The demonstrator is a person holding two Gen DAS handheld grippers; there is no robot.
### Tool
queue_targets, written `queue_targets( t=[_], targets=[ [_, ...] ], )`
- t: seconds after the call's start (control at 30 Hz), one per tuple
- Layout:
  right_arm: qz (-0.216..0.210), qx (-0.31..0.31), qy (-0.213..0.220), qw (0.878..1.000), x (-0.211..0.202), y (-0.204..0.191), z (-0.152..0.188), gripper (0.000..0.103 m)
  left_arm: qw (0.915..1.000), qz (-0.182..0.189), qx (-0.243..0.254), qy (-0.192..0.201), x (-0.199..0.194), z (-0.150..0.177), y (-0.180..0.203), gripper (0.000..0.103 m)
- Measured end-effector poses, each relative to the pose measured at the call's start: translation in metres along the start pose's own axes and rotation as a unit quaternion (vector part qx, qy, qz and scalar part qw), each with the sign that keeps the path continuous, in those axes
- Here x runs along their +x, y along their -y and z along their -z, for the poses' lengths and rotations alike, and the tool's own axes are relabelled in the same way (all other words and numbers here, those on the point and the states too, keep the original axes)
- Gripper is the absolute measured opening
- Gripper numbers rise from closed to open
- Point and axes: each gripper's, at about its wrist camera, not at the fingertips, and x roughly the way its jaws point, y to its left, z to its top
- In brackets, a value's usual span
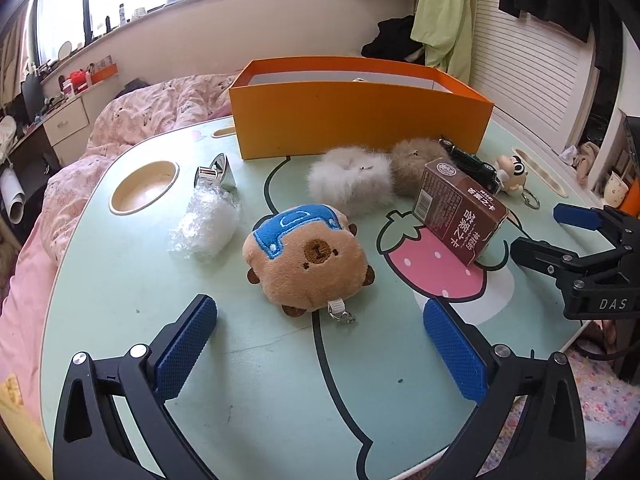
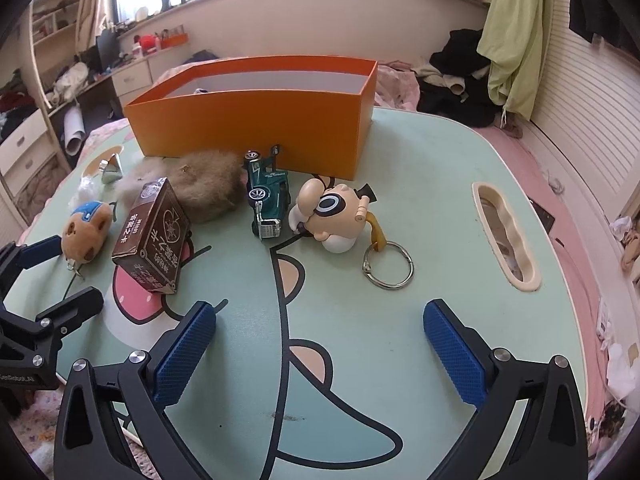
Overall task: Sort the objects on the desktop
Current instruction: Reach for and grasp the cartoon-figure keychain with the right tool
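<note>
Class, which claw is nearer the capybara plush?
Left. The left claw sits open just in front of the capybara plush; the right claw is farther off, beyond the brown carton.

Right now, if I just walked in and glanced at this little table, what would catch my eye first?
Probably the big orange box standing open at the far side of the pale green cartoon table. In front of it lies a scatter of small things: a brown plush toy with a blue cap nearest the left gripper, a brown carton lying beside it, and a green toy car next to a cartoon figure keychain.
</note>
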Motion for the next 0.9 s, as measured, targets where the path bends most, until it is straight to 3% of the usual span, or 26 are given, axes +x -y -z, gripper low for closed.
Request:
queue_targets(
  t=[0.17,0.33,0.4,0.5,0.63,0.8,0.87,0.9],
  targets=[
    [-0.034,0.041,0.013,0.999,-0.007,0.013,-0.002,0.101,1.0000,0.001,-0.001,0.000,0.000,0.001,0.000,0.103],
    [-0.071,0.070,0.007,0.995,-0.007,0.020,-0.020,0.083,1.0000,0.001,-0.001,0.000,0.000,0.001,0.001,0.103],
    [-0.065,0.063,0.017,0.996,-0.005,0.015,-0.031,0.078,1.0000,0.001,-0.001,0.000,0.000,0.001,0.001,0.103],
    [-0.063,0.077,0.018,0.995,-0.001,0.019,-0.041,0.058,1.0000,0.001,-0.001,0.001,0.000,0.001,0.001,0.103],
    [-0.051,0.132,0.023,0.990,0.005,0.038,-0.044,0.058,1.0000,0.000,-0.001,0.001,0.000,0.001,0.001,0.103],
    [-0.020,0.104,0.004,0.994,0.019,0.029,-0.049,0.055,1.0000,0.000,0.000,0.000,0.000,0.002,0.003,0.103],
    [-0.004,0.073,-0.001,0.997,0.020,0.020,-0.051,0.040,1.0000,0.000,0.000,0.000,0.000,0.001,0.004,0.103],
    [-0.002,0.065,0.000,0.998,0.020,0.018,-0.050,0.040,1.0000,0.000,0.000,0.000,0.000,0.001,0.004,0.103]
  ],
)
